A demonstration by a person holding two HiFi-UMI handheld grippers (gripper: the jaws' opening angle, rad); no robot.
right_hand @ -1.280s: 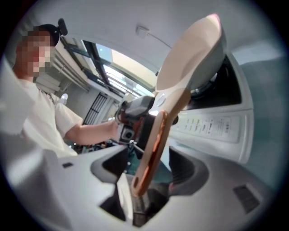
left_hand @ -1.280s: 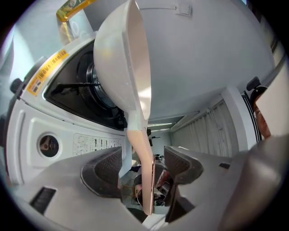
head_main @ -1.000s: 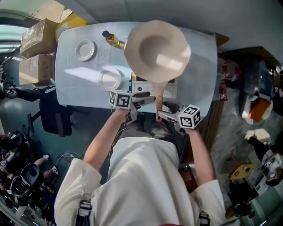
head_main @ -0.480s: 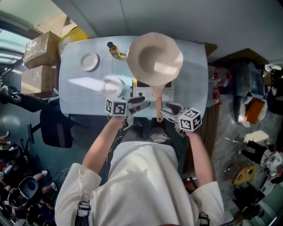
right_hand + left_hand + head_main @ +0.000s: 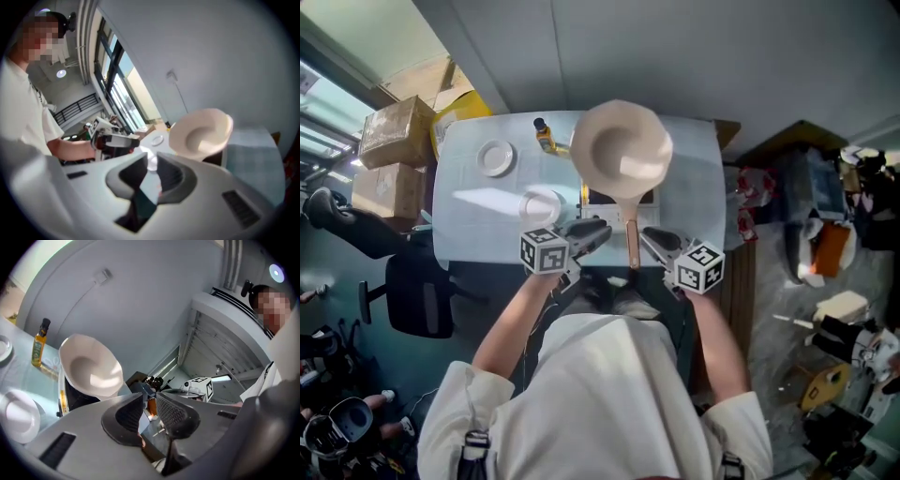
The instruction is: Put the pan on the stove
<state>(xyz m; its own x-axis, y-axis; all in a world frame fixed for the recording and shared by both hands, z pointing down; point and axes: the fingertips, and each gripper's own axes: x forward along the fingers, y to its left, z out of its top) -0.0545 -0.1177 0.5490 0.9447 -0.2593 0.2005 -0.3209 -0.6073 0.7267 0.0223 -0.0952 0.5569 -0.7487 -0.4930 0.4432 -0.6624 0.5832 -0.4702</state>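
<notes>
The cream pan (image 5: 621,150) sits on the black stove (image 5: 598,199) at the middle of the table (image 5: 469,220), which wears a pale blue cloth; its long handle (image 5: 631,234) points back toward the person. The left tool (image 5: 598,228) is held just left of the handle and the right tool (image 5: 649,234) just right of it, both clear of it, near the table's front edge. In the left gripper view the left tool's jaws have just been closing and stand with a narrow gap between them, released, nothing between the pads; in the right gripper view the right tool's jaws have likewise been closing, are almost together, and grasp nothing. Left of the pan a small bottle (image 5: 545,136) stands upright on the cloth; farther left lie a white plate (image 5: 496,157) and a white bowl (image 5: 541,205); cardboard boxes (image 5: 394,131) are stacked beyond the table's left end.
</notes>
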